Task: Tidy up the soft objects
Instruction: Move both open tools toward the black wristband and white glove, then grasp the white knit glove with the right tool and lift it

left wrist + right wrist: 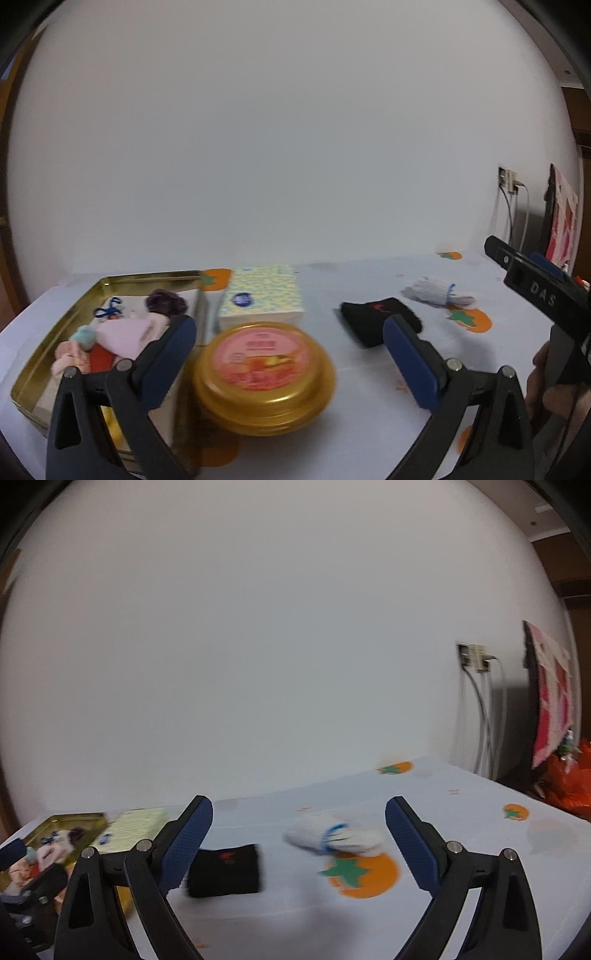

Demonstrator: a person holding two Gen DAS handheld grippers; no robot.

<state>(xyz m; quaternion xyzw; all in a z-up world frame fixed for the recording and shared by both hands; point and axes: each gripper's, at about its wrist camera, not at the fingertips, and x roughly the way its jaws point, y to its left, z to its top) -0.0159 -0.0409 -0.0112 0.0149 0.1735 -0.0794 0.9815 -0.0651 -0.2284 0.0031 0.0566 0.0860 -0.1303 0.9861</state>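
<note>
- Left gripper [290, 330] and right gripper [299, 819] are hovering, jaws apart, empty.
- Black sock [224, 870] and white sock bundle [334, 836] are lying mid-table; gold tin [40, 360] sits at the left edge.
- Judged next: clamping one sock, carrying it to the tin.

A plain white wall [258, 646] fills most of both views, evenly lit and bare. Far right on it sits a wall socket [471, 657] with pale cables [487, 723] hanging down from it. Beside that hangs a pink and white cloth [550, 698]. Dark brown woodwork [565, 565] edges the right side. In front, a table carries a white cloth printed with orange fruit [364, 875], reaching back to the wall.
</note>
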